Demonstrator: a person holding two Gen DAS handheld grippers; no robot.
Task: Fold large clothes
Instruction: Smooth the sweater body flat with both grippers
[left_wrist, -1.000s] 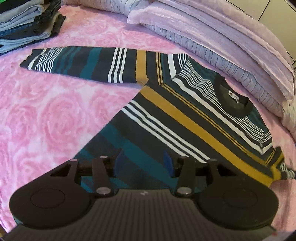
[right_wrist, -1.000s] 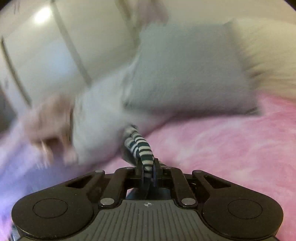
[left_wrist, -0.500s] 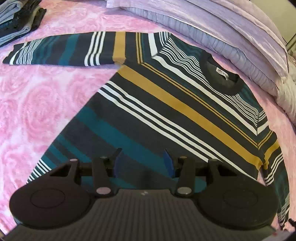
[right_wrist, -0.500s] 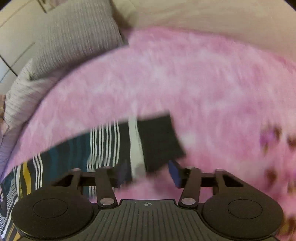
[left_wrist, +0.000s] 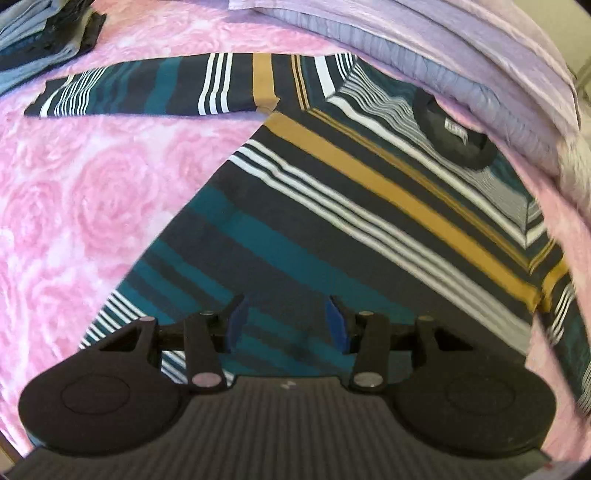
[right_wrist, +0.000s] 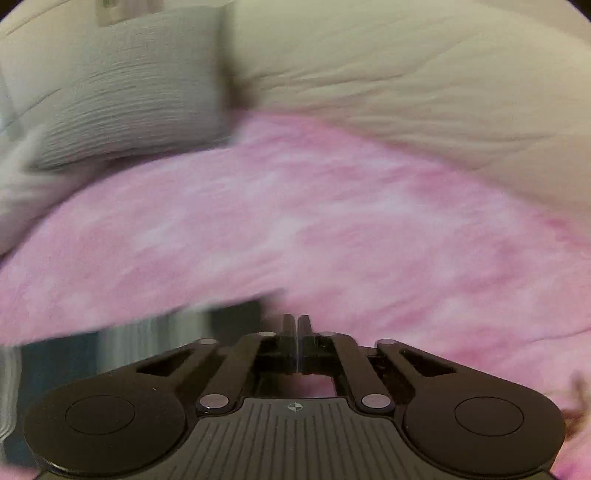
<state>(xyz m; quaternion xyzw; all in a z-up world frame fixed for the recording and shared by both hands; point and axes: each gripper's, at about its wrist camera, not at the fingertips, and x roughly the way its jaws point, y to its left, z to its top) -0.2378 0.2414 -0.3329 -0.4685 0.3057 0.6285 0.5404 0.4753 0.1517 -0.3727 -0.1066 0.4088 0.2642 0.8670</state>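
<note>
A dark sweater (left_wrist: 332, 206) with teal, white and mustard stripes lies flat on the pink bedspread (left_wrist: 92, 184). Its collar (left_wrist: 454, 136) points to the upper right and one sleeve (left_wrist: 166, 88) stretches out to the left. My left gripper (left_wrist: 284, 317) hovers open over the sweater's lower body, with nothing pinched between its blue pads. In the right wrist view my right gripper (right_wrist: 296, 321) is shut with nothing in it. The other sleeve (right_wrist: 129, 332), blurred, lies on the bedspread (right_wrist: 332, 229) just to its left.
A stack of folded clothes (left_wrist: 40, 33) sits at the top left of the bed. Lilac and grey pillows (left_wrist: 480, 55) line the far edge behind the collar. A grey pillow (right_wrist: 122, 96) and a cream duvet (right_wrist: 406, 74) bound the right side.
My right gripper let go of the striped sleeve cuff, which now lies on the bed, and its fingers closed empty. The left gripper drifted slightly over the sweater.
</note>
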